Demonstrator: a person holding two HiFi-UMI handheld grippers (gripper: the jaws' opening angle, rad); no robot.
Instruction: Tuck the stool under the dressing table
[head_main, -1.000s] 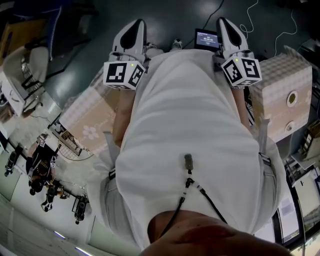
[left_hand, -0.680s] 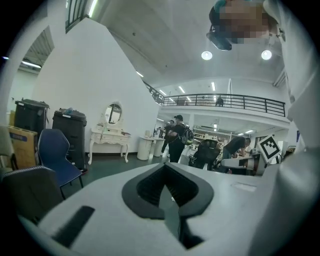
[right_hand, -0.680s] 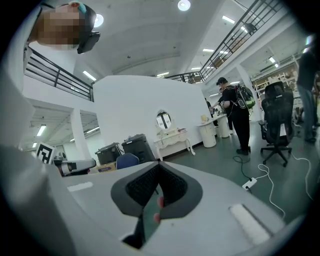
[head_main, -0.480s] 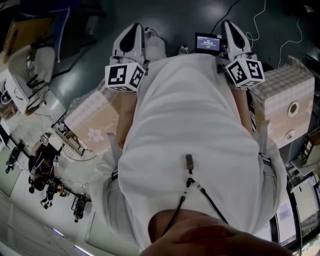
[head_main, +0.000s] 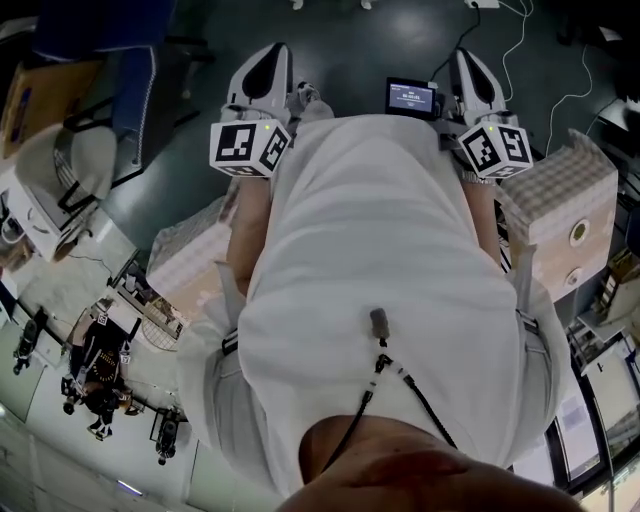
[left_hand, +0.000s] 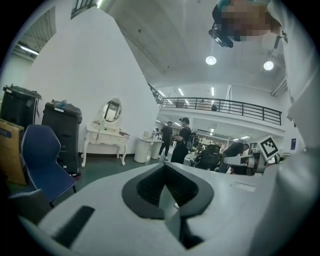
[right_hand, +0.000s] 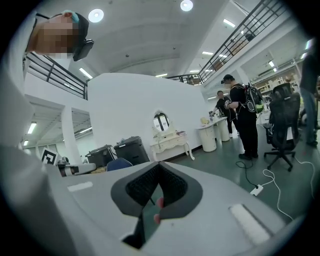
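The white dressing table (left_hand: 105, 136) with an oval mirror stands far off against a white wall; it also shows in the right gripper view (right_hand: 171, 141). At this distance I cannot pick out a stool by it. My left gripper (left_hand: 167, 167) is shut with nothing between its jaws. My right gripper (right_hand: 157, 170) is shut and empty too. In the head view both are held level in front of a white shirt, the left gripper (head_main: 270, 52) and the right gripper (head_main: 466, 56) apart at shoulder width over dark green floor.
A blue chair (left_hand: 42, 160) and black bins (left_hand: 62, 127) stand left of the dressing table, a white round stand (left_hand: 142, 149) to its right. People (right_hand: 244, 120) and an office chair (right_hand: 282, 125) are at the right, with a cable and power strip (right_hand: 257, 189) on the floor. A checked box (head_main: 560, 215) is beside me.
Both grippers have travelled forward together, still shut. In the head view the floor, the checked box and the items at the left have slid down the picture.
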